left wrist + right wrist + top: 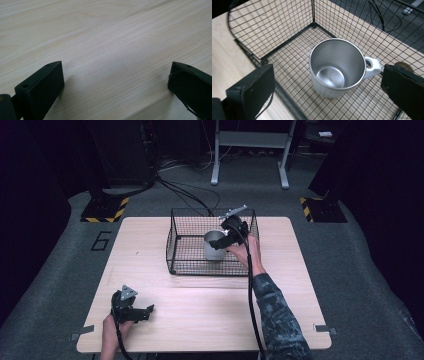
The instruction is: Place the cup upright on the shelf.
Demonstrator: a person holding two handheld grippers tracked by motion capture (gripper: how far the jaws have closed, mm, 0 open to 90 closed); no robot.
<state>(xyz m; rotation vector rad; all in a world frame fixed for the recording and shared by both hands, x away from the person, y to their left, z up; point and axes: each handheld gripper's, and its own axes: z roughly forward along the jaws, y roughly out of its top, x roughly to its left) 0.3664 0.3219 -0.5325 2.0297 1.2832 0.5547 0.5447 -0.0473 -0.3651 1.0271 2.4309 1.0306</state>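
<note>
fig. your right tongs (327,85) hang wide open over the steel mug (337,67), which stands upright in the wire basket (186,227) on the bench (150,245). risk: a jaw snagging the mesh or tipping the mug. the mug sits between and just beyond the jaws. left tongs (115,82) rest open, holding nothing.

Left gripper (115,82) jaws apart, seemingly resting on table (112,37).

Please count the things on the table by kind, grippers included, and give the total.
Wire basket: 1
Steel mug, standing upright inside the basket: 1
Grippers, both open: 2, the left gripper and the right gripper
Total: 4
</note>
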